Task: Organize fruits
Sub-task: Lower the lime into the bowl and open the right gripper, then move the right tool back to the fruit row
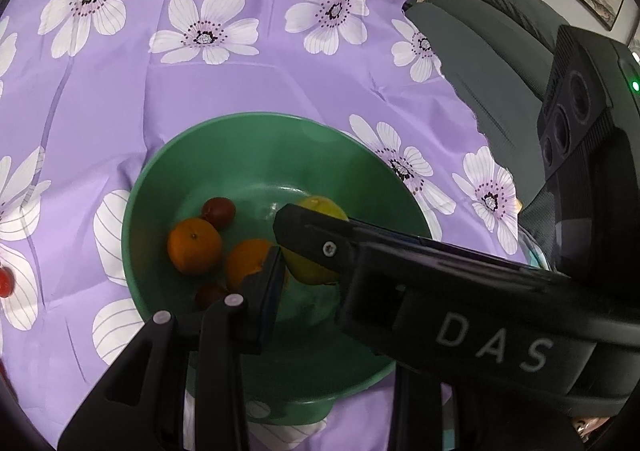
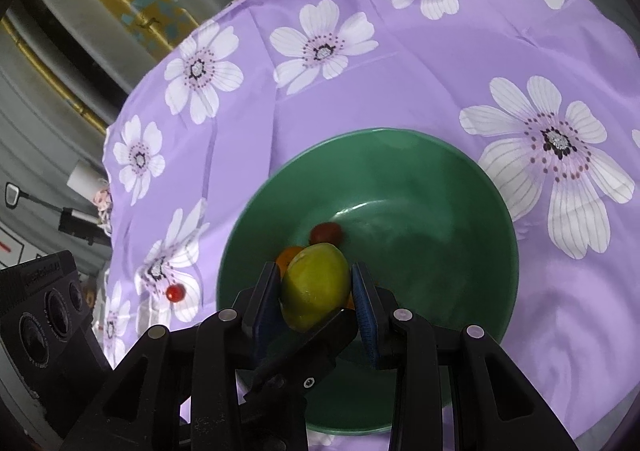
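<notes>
Surface: purple tablecloth (image 1: 248, 99) with white flowers; its far edge ends at a bundle of fabric, its right edge at a grey sofa (image 1: 492, 63).
Bowl: green bowl (image 1: 248, 147) sits on the cloth near the front edge; the far inner wall and the right half of the floor are bare.
Right gripper: right gripper (image 2: 316, 293) is low over the bowl, its two blue pads pinching a yellow-green lemon (image 2: 316, 287) at both sides.
Left gripper: left gripper (image 1: 280, 243) reaches into the bowl; one finger lies beside the lemon, the other crosses over it; whether they press the fruit I cannot tell.
Contents: two oranges (image 1: 194, 245) and two small dark red fruits (image 1: 218, 211) crowd the left of the bowl floor, touching one another.
Stray item: one small red tomato (image 2: 175, 292) lies on the cloth, well left of the bowl.
Clearance: open cloth beyond the bowl and to its right.
</notes>
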Tool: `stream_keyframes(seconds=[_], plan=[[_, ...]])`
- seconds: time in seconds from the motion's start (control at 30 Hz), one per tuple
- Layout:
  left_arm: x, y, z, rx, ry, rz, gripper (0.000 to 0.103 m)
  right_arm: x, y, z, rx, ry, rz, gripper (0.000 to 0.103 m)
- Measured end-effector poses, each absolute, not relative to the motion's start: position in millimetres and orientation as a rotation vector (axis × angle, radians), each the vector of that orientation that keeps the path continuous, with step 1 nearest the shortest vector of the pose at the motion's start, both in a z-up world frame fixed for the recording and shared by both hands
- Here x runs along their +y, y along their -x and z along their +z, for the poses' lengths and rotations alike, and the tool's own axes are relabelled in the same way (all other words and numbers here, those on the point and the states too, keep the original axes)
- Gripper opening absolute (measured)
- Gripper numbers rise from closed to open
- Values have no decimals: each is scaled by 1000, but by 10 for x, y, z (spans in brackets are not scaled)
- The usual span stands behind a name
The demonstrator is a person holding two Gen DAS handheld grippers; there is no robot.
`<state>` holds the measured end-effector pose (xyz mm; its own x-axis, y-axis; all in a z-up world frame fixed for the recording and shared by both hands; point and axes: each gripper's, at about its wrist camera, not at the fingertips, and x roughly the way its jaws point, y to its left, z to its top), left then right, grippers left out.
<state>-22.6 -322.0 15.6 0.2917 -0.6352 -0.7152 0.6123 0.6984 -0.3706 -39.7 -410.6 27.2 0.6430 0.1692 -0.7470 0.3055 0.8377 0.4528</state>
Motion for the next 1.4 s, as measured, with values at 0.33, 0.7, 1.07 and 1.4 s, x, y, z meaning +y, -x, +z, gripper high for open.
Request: stream_keyframes(seconds=[0.33,0.7,1.07,1.4], plan=[[-3247,197,87,999,22,-822,34,-4111,352,197,925,-594,-94,36],[-3266,175,46,1022,16,-818,34,-4114,335,157,955,-596,-106,36],[-3327,209,27,1005,-35,-790,36,-4139,344,140,963,-597,-129,36],[-3121,222,115,975,-7,-754,47,-4142,383,208,924,-607,-136,37]])
